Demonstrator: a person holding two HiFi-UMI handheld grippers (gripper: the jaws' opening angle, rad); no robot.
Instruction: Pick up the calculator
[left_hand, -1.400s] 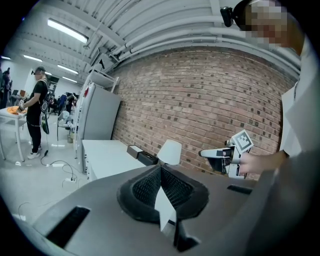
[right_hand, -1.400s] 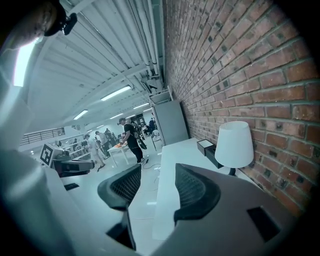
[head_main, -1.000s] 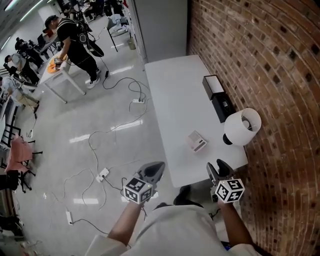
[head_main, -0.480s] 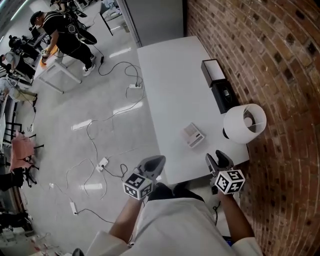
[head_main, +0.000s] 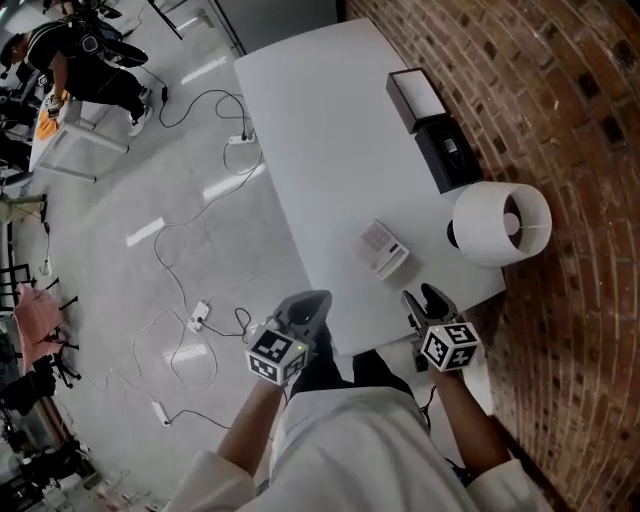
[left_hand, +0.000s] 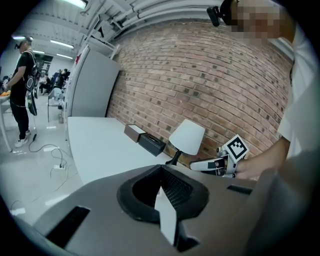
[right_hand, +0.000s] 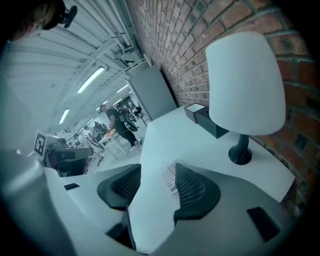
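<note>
In the head view, the calculator (head_main: 384, 248) lies flat on the white desk (head_main: 320, 120), near the front edge and near the lamp (head_main: 500, 222). The left claw (head_main: 310, 303) and right claw (head_main: 420, 300) hang by that edge, not touching the calculator. In the left gripper view, the left claw is squeezed almost closed with nothing in it. In the right gripper view, the right claw is spread apart and empty, and the calculator shows through the gap, farther along the desk.

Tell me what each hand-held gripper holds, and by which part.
Nothing is held. The left hand-held gripper is shut on nothing, the right hand-held gripper is open, and the calculator lies apart from both on the table.
</note>
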